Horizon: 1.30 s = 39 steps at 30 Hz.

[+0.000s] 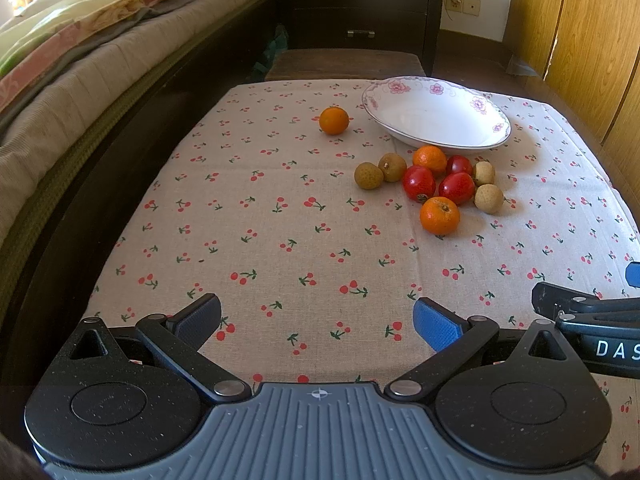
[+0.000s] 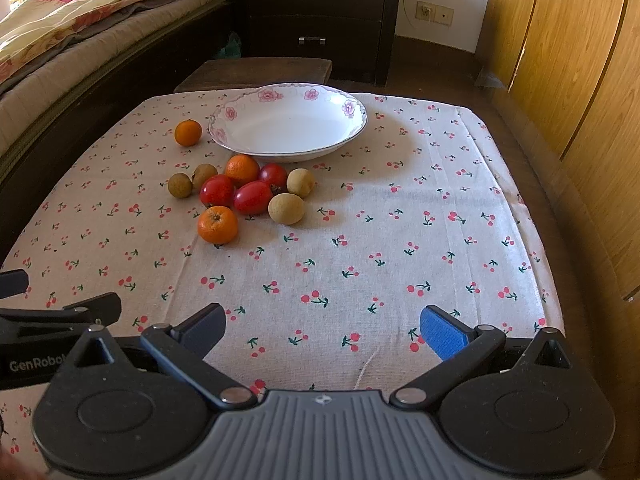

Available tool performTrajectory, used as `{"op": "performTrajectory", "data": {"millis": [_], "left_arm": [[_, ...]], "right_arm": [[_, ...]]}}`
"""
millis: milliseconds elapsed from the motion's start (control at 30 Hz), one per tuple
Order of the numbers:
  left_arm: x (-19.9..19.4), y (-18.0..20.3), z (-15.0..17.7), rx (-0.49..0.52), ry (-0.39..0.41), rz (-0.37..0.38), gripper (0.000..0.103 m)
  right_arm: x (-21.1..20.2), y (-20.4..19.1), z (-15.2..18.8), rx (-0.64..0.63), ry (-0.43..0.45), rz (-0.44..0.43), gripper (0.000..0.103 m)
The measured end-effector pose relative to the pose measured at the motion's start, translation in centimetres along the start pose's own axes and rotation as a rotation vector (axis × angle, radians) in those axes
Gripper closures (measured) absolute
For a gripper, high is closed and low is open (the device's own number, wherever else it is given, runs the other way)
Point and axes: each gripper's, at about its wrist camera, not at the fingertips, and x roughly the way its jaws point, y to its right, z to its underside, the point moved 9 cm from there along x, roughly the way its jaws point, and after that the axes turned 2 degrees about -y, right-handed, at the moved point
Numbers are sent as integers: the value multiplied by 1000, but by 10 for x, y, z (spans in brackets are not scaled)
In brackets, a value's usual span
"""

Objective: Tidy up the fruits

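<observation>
Left wrist view: worktop (image 1: 280, 220) under cherry-print cloth, beside a bed (image 1: 80, 60) on the left, dark drawer chest (image 1: 360, 8) behind, wooden panels (image 1: 580, 40) on the right. White floral bowl (image 1: 436, 114) near the far edge, nothing in it. Just in front of the bowl, a touching cluster of fruit (image 1: 436, 184): three red fruits, two oranges, four tan round fruits. Lone orange (image 1: 334, 120) apart, left of the bowl. Left tongs (image 1: 318, 322) spread wide, gripping nothing, low over the near cloth, well apart from the fruit.

Right wrist view: same bowl (image 2: 288, 122) at far centre, cluster (image 2: 244, 194) just before its near rim, lone orange (image 2: 188, 132) left of it. Right tongs (image 2: 322, 328) likewise spread wide, holding nothing, over bare cloth.
</observation>
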Motion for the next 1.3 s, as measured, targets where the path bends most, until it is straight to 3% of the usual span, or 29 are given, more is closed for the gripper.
{"op": "performTrajectory", "data": {"millis": [300,500,933,1100,1300], "left_arm": [[0,-12,-16,-34,28,27,0],[-1,-20,-37,12,74,16,0],[29,-26,-57,32,60,10,1],[34,-35,-61,5,53,26,1],[40,-63,-75,-113,52,70,2]], "right_arm": [[6,8,-15,29,8,-3,0],[18,15,-32,44,18,-22,8],[69,2,-64,49,-19,-111,49],[83,-10,-66,40,-41,-155,56],[88,-16,-66,-1,-41,-138,65]]}}
